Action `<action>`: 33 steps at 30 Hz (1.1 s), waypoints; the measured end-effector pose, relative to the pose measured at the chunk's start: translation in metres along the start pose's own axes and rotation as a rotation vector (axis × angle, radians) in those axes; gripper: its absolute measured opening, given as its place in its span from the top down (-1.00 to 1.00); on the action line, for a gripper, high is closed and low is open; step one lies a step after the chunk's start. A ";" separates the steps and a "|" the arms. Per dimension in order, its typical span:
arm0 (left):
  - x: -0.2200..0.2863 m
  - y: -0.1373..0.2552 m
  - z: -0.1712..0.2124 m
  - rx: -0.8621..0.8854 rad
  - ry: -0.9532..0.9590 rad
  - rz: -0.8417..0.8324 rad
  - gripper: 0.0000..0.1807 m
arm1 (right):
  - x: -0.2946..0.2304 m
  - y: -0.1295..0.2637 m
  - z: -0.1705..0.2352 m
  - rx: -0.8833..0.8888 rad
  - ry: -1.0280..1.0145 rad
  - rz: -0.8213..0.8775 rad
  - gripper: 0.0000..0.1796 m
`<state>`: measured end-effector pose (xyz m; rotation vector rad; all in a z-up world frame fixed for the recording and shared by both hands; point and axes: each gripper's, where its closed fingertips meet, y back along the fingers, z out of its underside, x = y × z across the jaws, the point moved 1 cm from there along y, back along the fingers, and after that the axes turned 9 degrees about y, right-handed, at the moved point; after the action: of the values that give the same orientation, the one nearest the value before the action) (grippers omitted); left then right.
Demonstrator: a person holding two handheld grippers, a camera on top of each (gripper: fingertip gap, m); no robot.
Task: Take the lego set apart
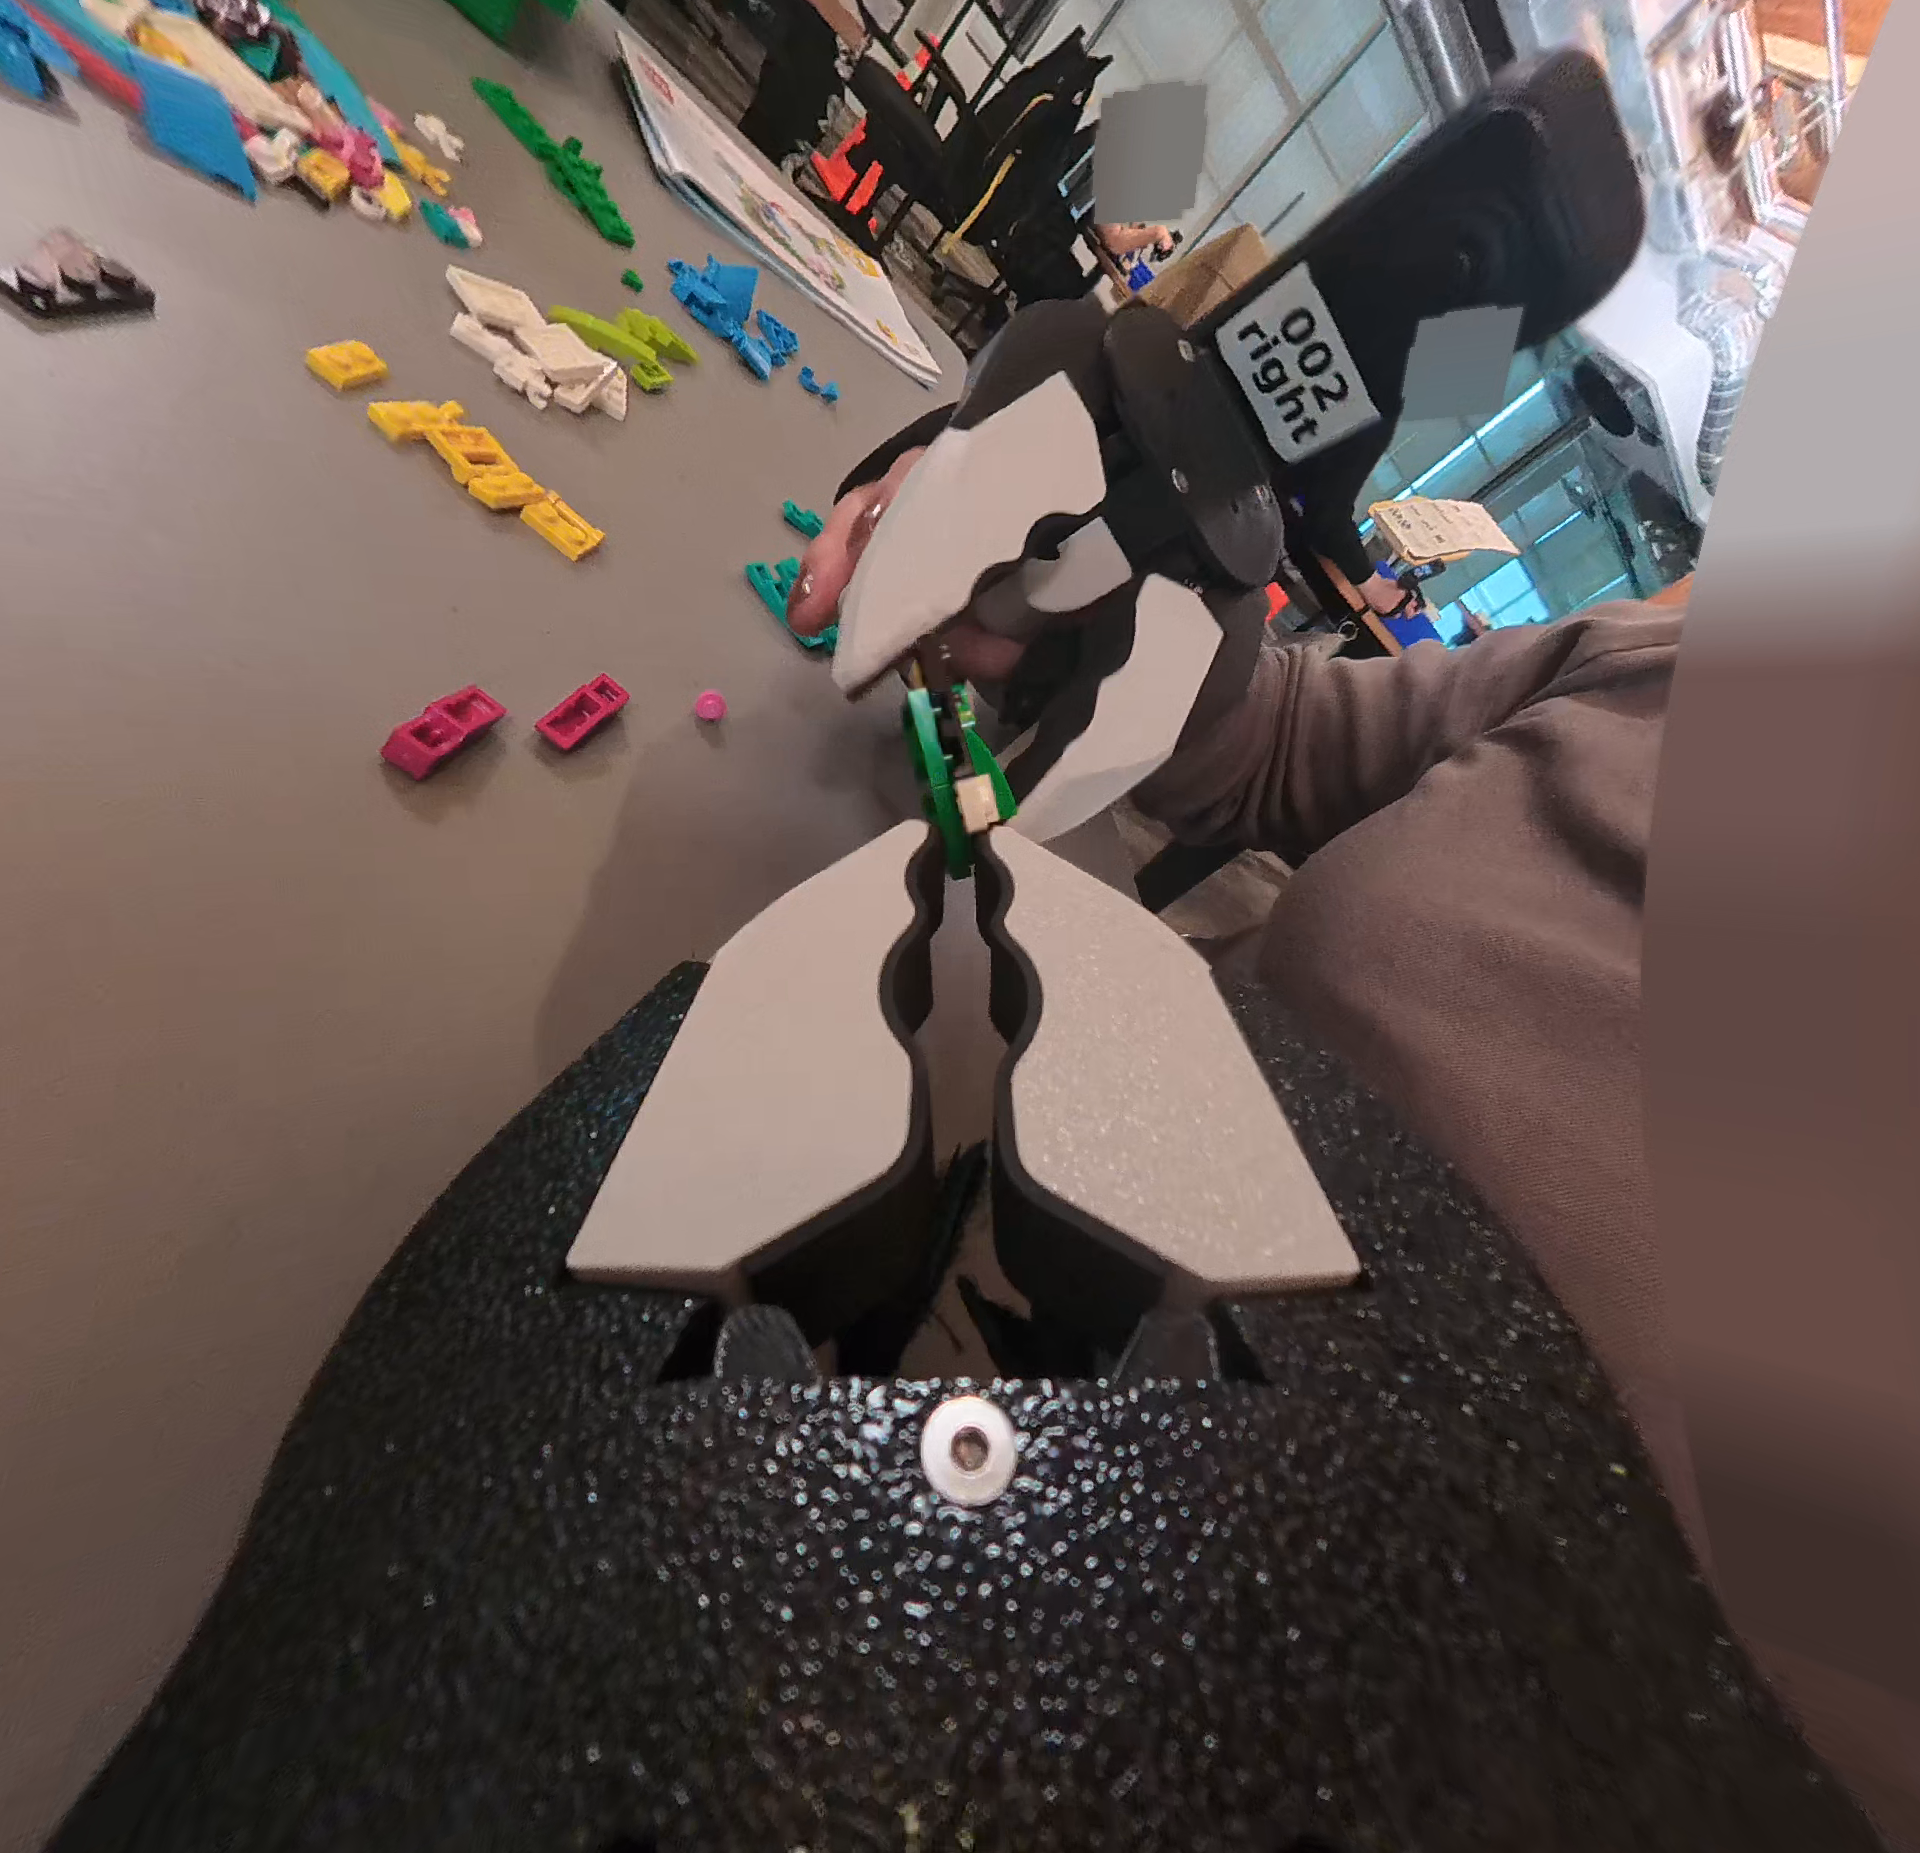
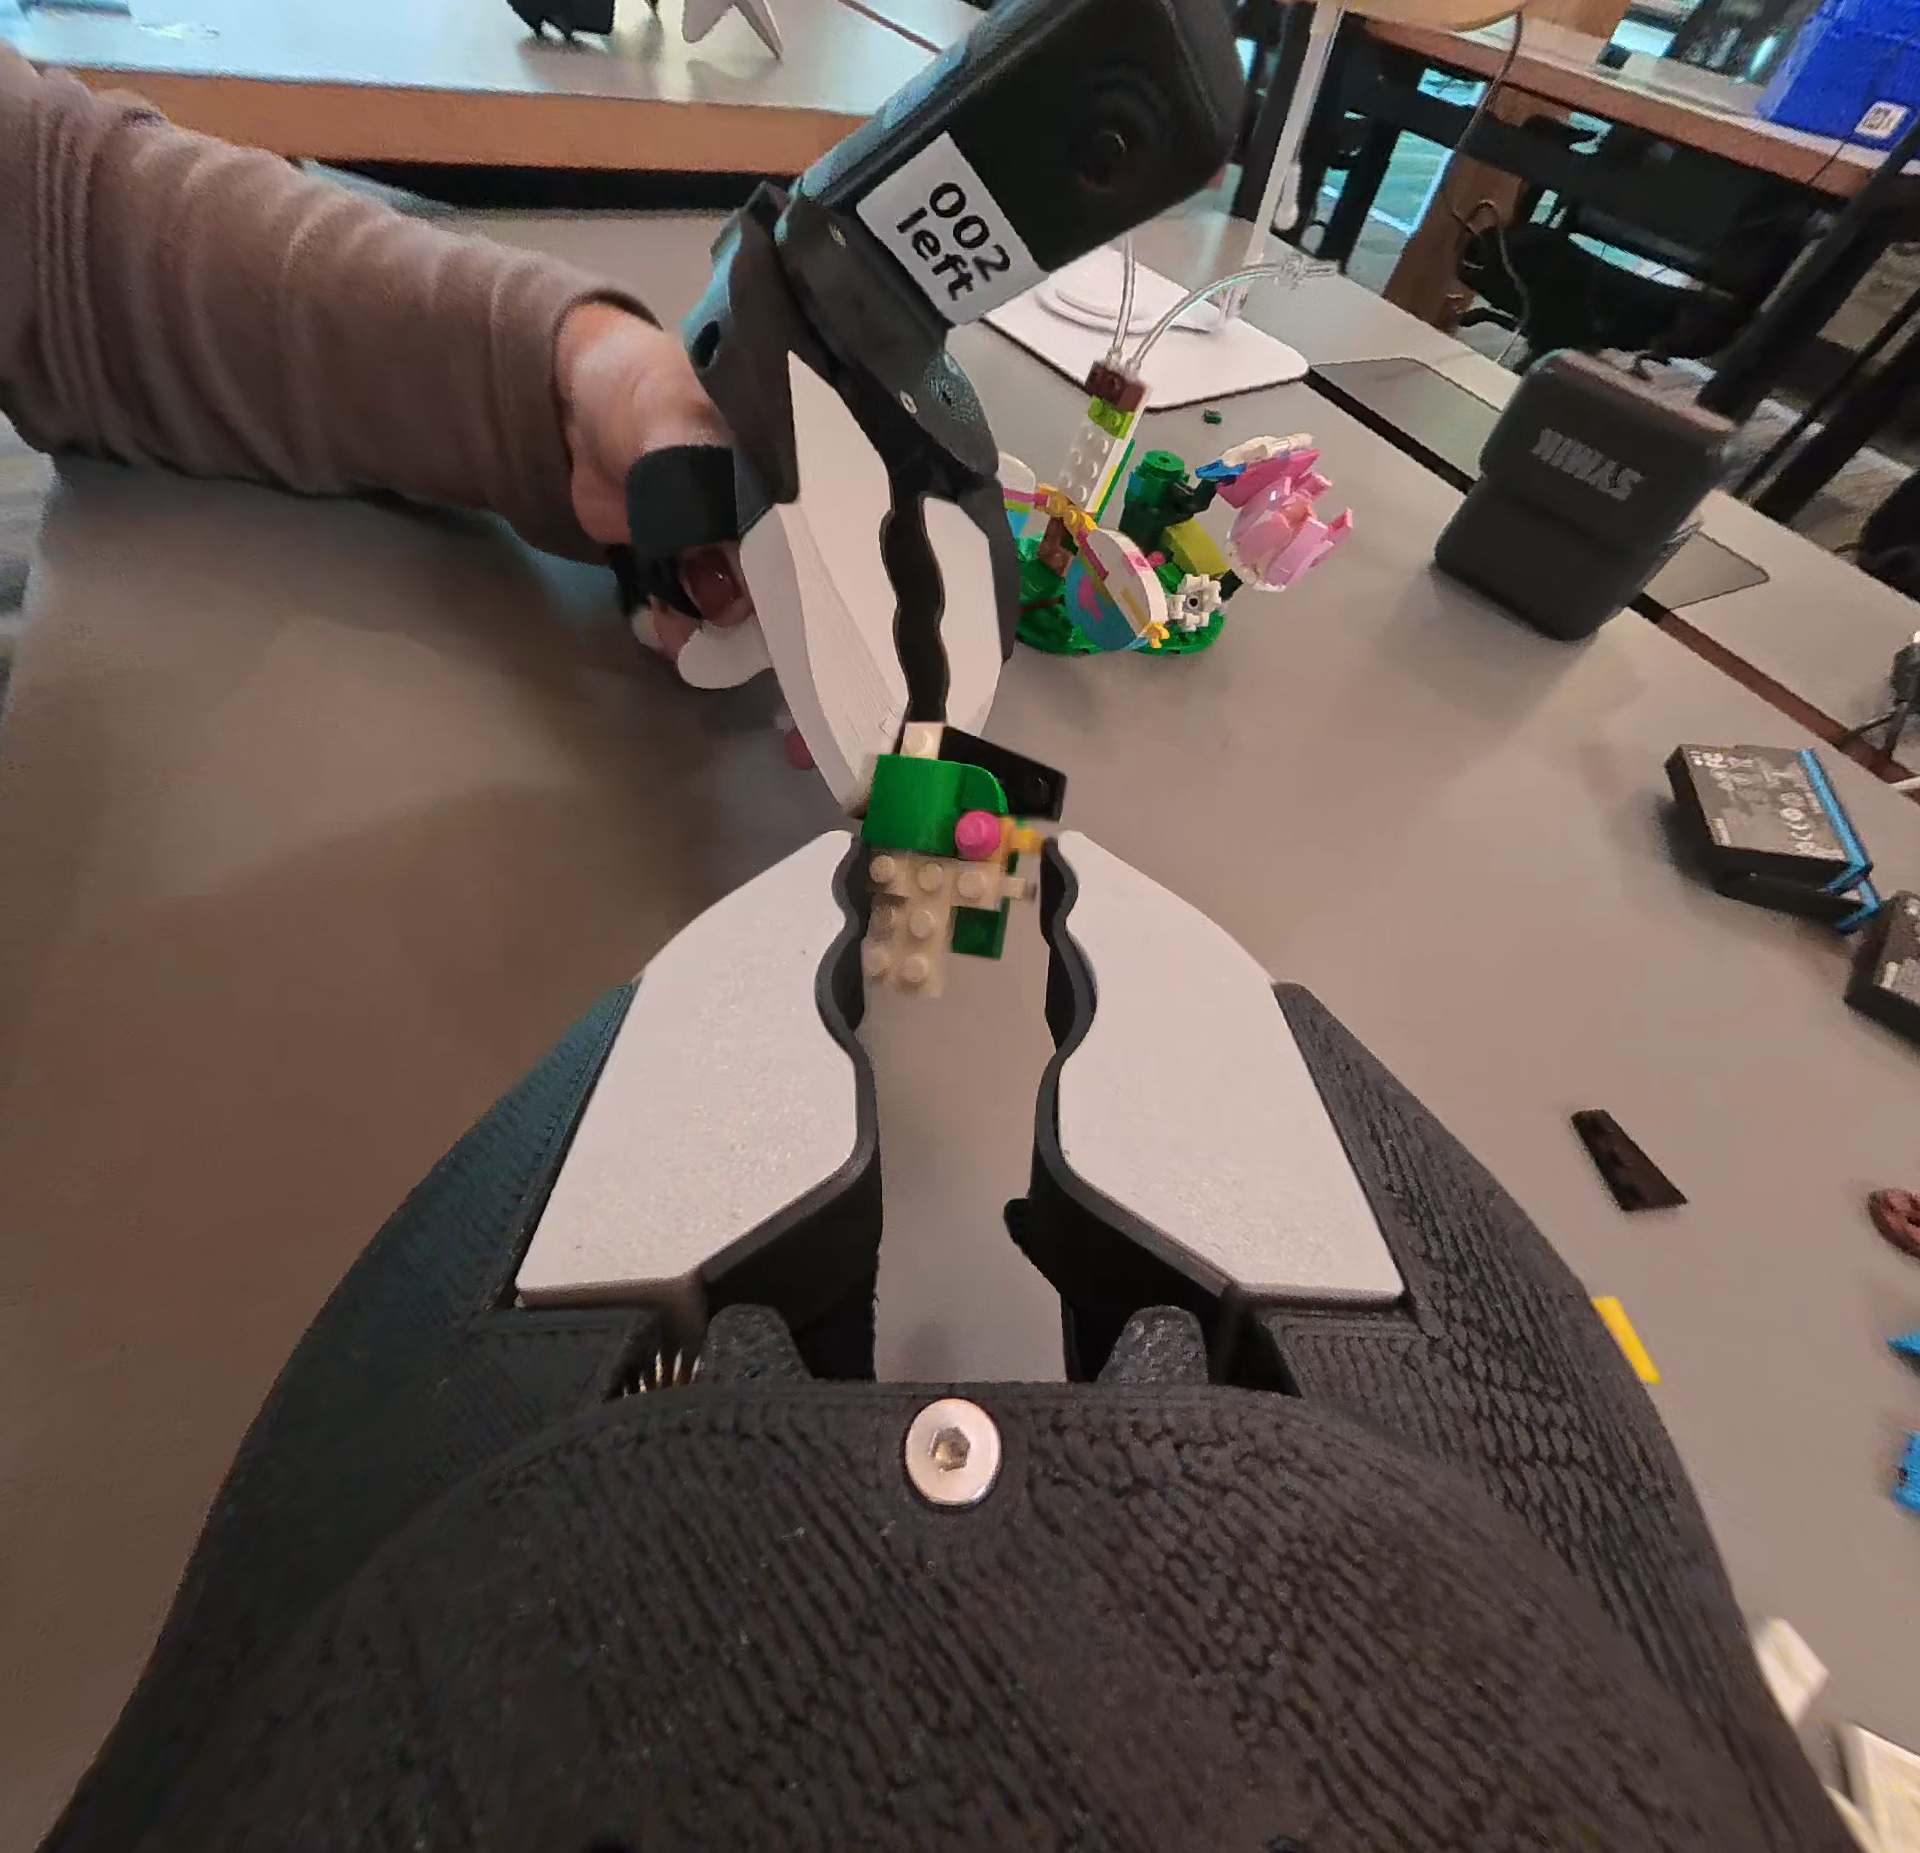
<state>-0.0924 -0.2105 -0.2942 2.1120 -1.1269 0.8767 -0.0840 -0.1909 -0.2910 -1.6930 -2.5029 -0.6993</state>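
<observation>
Both hand-held grippers [image 1: 958, 842] [image 2: 951, 847] on lego chunk [image 2: 935, 847]

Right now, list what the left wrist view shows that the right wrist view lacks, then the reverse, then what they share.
Only the left wrist view: sorted loose bricks, such as yellow flat plates and magenta pieces, plus an open instruction booklet.
Only the right wrist view: the partly built flower model on a green base, a dark grey case and black battery packs.
Both: the small green-and-white lego chunk held between the left gripper and right gripper.
</observation>
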 end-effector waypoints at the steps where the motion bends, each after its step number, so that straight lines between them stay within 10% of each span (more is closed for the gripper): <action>1: 0.000 0.002 -0.002 0.010 -0.045 -0.007 0.95 | 0.001 0.001 -0.001 0.008 -0.020 -0.008 0.66; 13: 0.021 0.010 -0.006 0.061 -0.457 0.004 0.95 | -0.017 0.004 -0.010 0.074 -0.201 -0.262 0.90; 23: 0.002 0.019 -0.031 0.203 -0.335 -0.136 0.57 | 0.018 0.011 -0.019 0.168 -0.008 0.071 0.93; 33: 0.012 0.007 -0.023 0.207 -0.215 -0.007 0.36 | 0.021 0.013 -0.017 -0.023 0.936 0.552 0.93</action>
<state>-0.0999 -0.2030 -0.2695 2.4259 -1.1778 0.8070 -0.0849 -0.1753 -0.2661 -1.4445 -1.3374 -1.0963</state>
